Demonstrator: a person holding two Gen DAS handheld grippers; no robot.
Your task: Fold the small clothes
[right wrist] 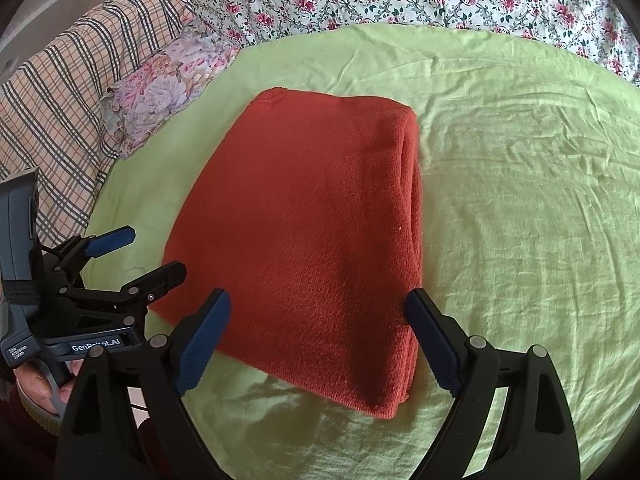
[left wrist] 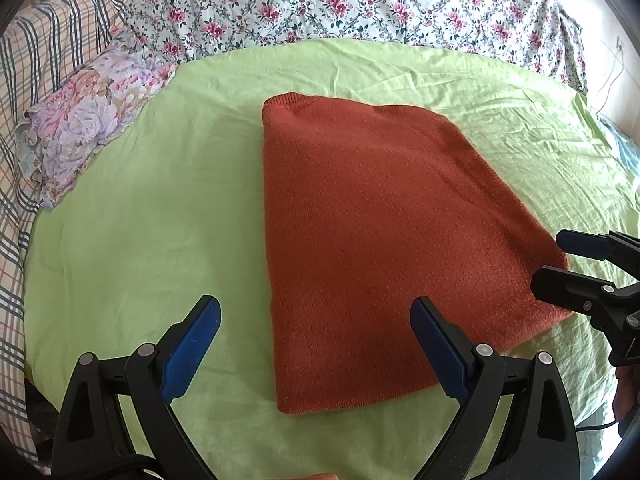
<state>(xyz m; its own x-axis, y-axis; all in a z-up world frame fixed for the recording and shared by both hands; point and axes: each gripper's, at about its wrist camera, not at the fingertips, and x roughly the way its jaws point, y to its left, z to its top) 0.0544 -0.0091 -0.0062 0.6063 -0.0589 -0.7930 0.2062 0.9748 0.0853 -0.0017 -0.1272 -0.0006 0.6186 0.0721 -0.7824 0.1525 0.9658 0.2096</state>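
Observation:
A rust-orange knit garment [left wrist: 372, 232] lies folded into a flat, layered rectangle on the light green sheet [left wrist: 140, 220]. It also shows in the right wrist view [right wrist: 312, 232], with stacked folded edges along its right side. My left gripper [left wrist: 316, 316] is open and empty, held above the garment's near left edge. My right gripper [right wrist: 318, 312] is open and empty, held above the garment's near right edge. The right gripper also shows in the left wrist view [left wrist: 560, 264], open at the garment's right corner. The left gripper also shows in the right wrist view [right wrist: 156, 252], open at the garment's left corner.
A pastel floral pillow [left wrist: 88, 120] lies at the sheet's left, next to a plaid blanket [left wrist: 24, 120]. A floral quilt [left wrist: 360, 4] runs along the back. The green sheet [right wrist: 520, 220] spreads wide to the right of the garment.

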